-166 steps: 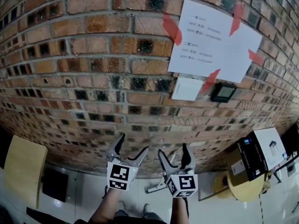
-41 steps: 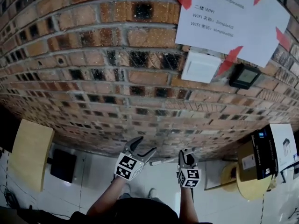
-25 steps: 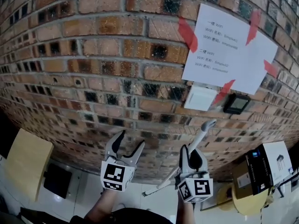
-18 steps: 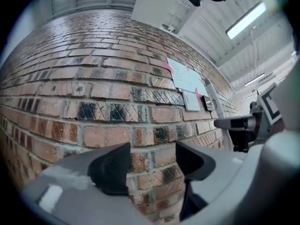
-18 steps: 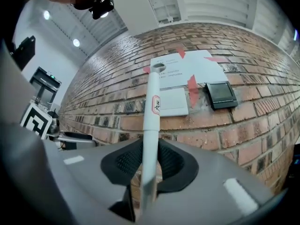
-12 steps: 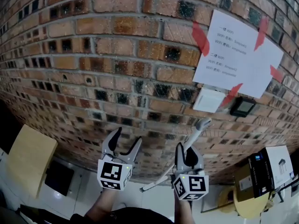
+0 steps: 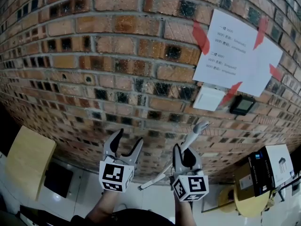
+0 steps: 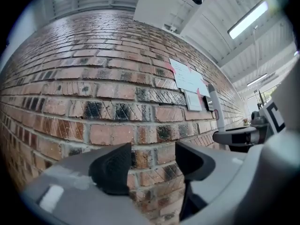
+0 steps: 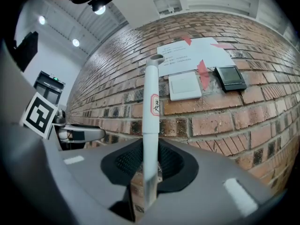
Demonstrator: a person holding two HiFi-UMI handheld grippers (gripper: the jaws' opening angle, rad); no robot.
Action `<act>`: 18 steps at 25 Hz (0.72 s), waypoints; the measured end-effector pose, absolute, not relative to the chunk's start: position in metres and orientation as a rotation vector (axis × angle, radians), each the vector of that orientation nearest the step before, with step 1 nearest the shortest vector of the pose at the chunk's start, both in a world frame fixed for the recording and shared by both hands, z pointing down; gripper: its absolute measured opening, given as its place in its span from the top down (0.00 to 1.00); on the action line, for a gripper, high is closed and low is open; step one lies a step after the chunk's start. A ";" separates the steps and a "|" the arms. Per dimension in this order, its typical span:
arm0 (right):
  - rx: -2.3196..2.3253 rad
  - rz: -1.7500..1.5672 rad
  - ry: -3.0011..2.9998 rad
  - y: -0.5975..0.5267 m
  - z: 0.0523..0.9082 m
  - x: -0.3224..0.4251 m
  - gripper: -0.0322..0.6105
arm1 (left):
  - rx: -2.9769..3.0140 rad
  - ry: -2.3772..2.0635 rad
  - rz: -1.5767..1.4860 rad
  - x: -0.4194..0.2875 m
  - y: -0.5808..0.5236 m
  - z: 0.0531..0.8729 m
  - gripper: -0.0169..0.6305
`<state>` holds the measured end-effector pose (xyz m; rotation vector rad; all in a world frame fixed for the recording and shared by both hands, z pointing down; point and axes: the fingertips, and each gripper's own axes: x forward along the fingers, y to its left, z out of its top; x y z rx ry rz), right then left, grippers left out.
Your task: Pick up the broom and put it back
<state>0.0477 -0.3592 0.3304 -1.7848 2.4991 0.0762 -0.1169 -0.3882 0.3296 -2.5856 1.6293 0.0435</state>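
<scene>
A brick wall [image 7: 94,55] fills the view, with a taped notice [image 7: 237,55] at two o'clock. At six o'clock the right gripper [image 7: 183,152] is clenched on the broom [image 7: 194,135] handle. It holds the broom tilted up toward the wall, probably for carrying back. At seven o'clock the left gripper [image 7: 130,136] stands spread and empty, apparently spare.

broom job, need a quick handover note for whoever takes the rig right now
Right gripper: shut on the broom, whose handle runs up between its jaws, in front of the brick wall.
Left gripper: jaws apart, nothing between them, beside the right one.
Done: broom picked up.
Left: put it back and let go; its resting place is not in view.
</scene>
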 end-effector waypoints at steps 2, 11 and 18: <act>-1.783 0.068 2.502 -0.357 0.333 0.046 0.81 | -2.593 1.621 0.043 -0.115 -0.388 0.331 0.51; -1.793 0.023 2.506 -0.352 0.342 0.045 0.81 | -2.620 1.620 0.017 -0.116 -0.387 0.342 0.51; -1.826 -0.042 2.511 -0.348 0.362 0.044 0.81 | -2.665 1.584 -0.020 -0.110 -0.384 0.356 0.51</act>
